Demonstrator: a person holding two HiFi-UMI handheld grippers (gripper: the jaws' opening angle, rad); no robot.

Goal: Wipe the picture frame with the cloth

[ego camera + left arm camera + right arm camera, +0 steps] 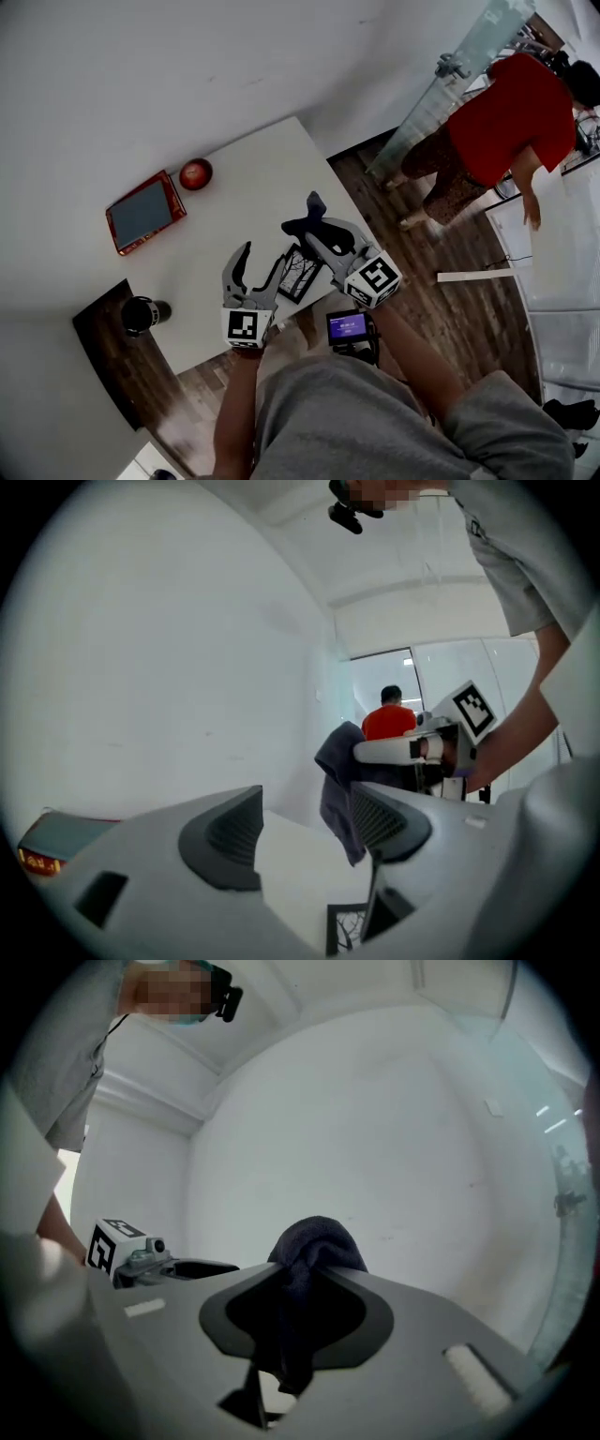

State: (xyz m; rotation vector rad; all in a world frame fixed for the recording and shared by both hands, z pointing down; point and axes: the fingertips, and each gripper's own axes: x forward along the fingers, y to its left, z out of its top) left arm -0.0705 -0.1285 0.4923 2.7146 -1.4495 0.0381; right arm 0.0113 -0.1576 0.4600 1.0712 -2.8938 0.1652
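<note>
A small black picture frame (300, 272) with a tree drawing stands near the front edge of the white table (253, 178). My left gripper (255, 267) hovers beside it, its right finger close to the frame's left edge. In the left gripper view the frame (345, 932) shows low in the gap, near the right pad (386, 822); the left pad is well apart from it, so this gripper (305, 832) is open. My right gripper (317, 232) is shut on a dark grey cloth (309, 211), which bunches above its jaws (314, 1241) and hangs in the left gripper view (337, 794).
A red-rimmed slate (142, 214) and a red round object (195, 173) lie at the table's far left. A black cup (141, 314) stands on a dark side surface. A person in a red shirt (511, 117) stands at the right by a glass panel.
</note>
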